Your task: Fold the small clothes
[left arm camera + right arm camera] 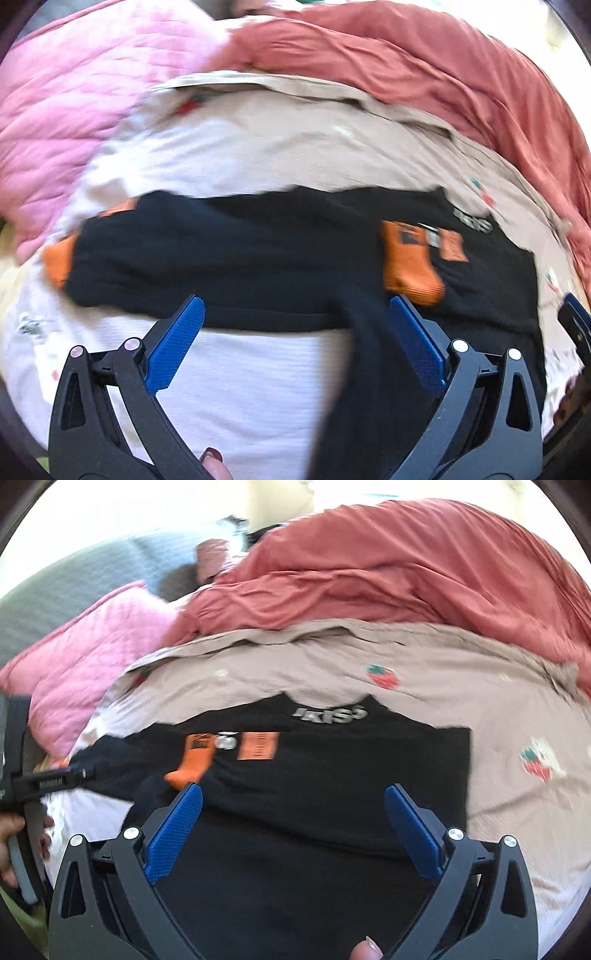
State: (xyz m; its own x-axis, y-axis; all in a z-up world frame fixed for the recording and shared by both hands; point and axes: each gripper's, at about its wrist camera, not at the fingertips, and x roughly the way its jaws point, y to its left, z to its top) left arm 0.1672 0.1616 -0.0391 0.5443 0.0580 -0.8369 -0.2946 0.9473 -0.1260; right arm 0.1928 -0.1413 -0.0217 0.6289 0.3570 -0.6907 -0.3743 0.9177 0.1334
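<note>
- The black shirt (332,775) is a soft knit lying flat on the bed, its neckline at the far edge with pale lettering just below it and an orange rectangular patch (257,746) on the chest.
- One long sleeve is folded across the body; its ribbed orange cuff (408,264) rests beside the patch. In the left wrist view the other orange cuff (59,260) sits at the far left end of the stretched sleeve.
- The left gripper (295,332) hangs over the near hem with its jaws spread wide and nothing pinched; its blue pads (177,343) have a fine grid texture, mounted on smooth black plastic arms with silver rivets.
- The right gripper (293,818) is spread just as wide above the shirt's middle, holding nothing.
- Under the shirt lies a beige sheet (424,653) of ribbed weave, printed with small strawberries (382,675).
- Beyond it a rumpled terracotta blanket (406,565) piles in deep folds, and a pink quilted cover (88,664) with diamond stitching lies to the left.
- A grey padded surface (74,579) at far left is cut off by the lens rim.
- Motion blur softens the left wrist view, so the lettering there is unreadable.
- A fingertip (364,950) shows at the near edge; the rest of the hand is out of frame.
</note>
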